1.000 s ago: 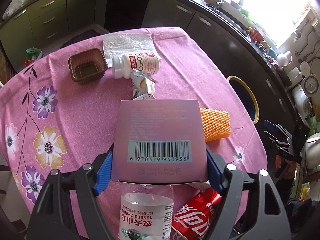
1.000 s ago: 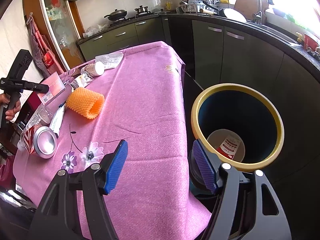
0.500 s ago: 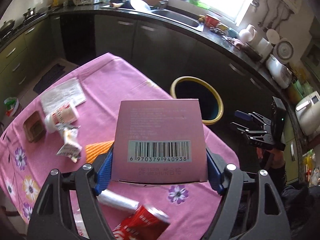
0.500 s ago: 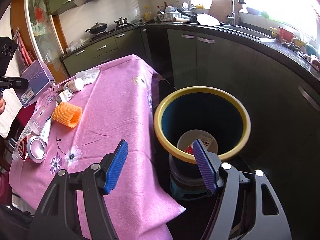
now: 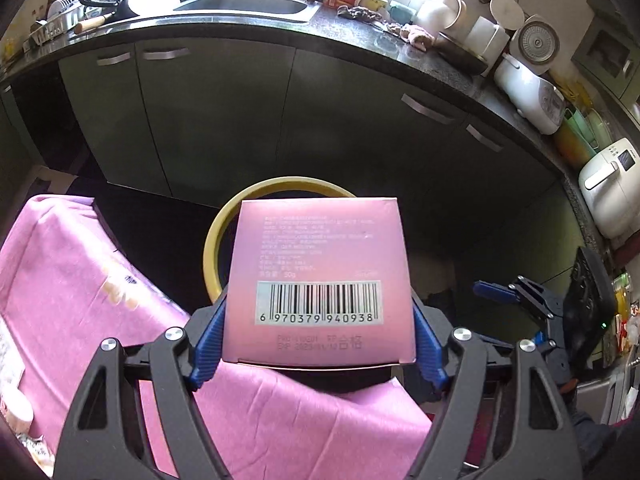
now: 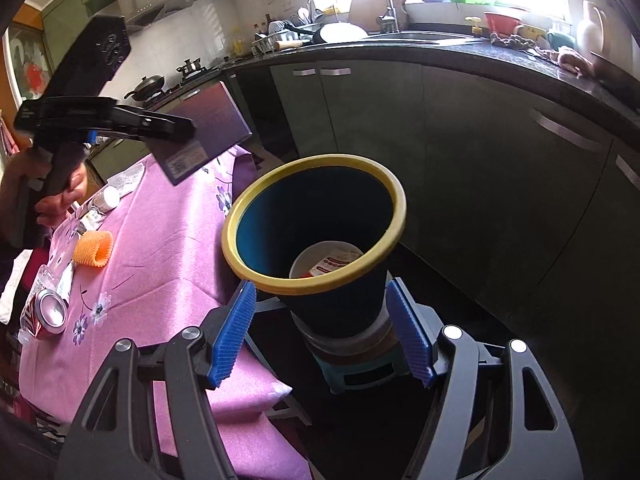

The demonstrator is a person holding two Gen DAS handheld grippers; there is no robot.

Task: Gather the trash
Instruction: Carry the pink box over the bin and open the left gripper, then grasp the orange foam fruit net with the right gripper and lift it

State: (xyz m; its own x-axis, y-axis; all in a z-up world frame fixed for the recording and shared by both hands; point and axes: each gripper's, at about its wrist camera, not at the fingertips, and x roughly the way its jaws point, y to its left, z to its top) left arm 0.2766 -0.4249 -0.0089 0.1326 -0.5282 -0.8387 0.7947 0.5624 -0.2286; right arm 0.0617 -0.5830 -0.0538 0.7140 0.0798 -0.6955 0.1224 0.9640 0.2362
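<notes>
Gripping the pink carton (image 5: 320, 276) by its two side faces, the left gripper (image 5: 318, 344) holds it barcode-up in the air, past the tablecloth's near edge and in line with the yellow-rimmed bin (image 6: 316, 224), probably so a simple release drops it inside. From the right wrist view the carton still sits over the table's far corner, short of the rim, so it likely needs carrying further out before letting go. The bin stands on a small stool (image 6: 360, 372) just off the table's (image 6: 168, 256) edge, its mouth tilted toward the table, and a white cup (image 6: 328, 260) already lies at its bottom. The right gripper (image 6: 324, 332) is spread wide and empty, low beside the bin. An orange foam net (image 6: 93, 248), a drink can (image 6: 50, 312) and a white pill bottle (image 6: 106, 198) wait along the table's far side.
</notes>
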